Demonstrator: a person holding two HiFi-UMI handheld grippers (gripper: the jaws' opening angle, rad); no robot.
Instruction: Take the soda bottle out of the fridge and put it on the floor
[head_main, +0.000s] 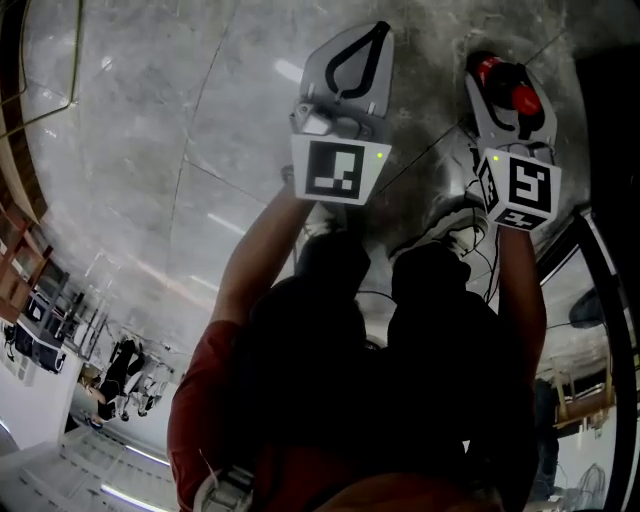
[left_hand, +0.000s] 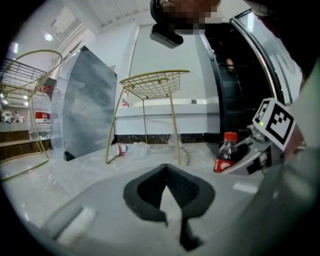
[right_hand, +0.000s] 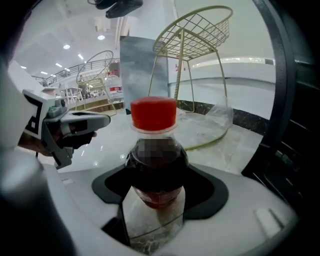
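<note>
The soda bottle (right_hand: 156, 155) has a red cap, dark drink and a red label, and it stands upright between the dark pads of my right gripper (right_hand: 156, 172), which is shut on its body. In the left gripper view the bottle (left_hand: 226, 152) is down at floor level in front of the dark fridge, and I cannot tell whether its base touches the floor. In the head view the bottle (head_main: 510, 88) sits in the right gripper (head_main: 505, 95). My left gripper (head_main: 376, 34) hovers just left of it, its tips (left_hand: 167, 170) together with nothing between them.
Pale polished floor (head_main: 180, 120) lies below. The black fridge frame (right_hand: 295, 115) rises on the right. A gold wire chair (left_hand: 155, 85), a grey panel (left_hand: 87, 105), a large water bottle (left_hand: 41, 112) and a crushed plastic bottle (left_hand: 125, 149) stand farther off. The person's shoes (head_main: 455, 225) are near the grippers.
</note>
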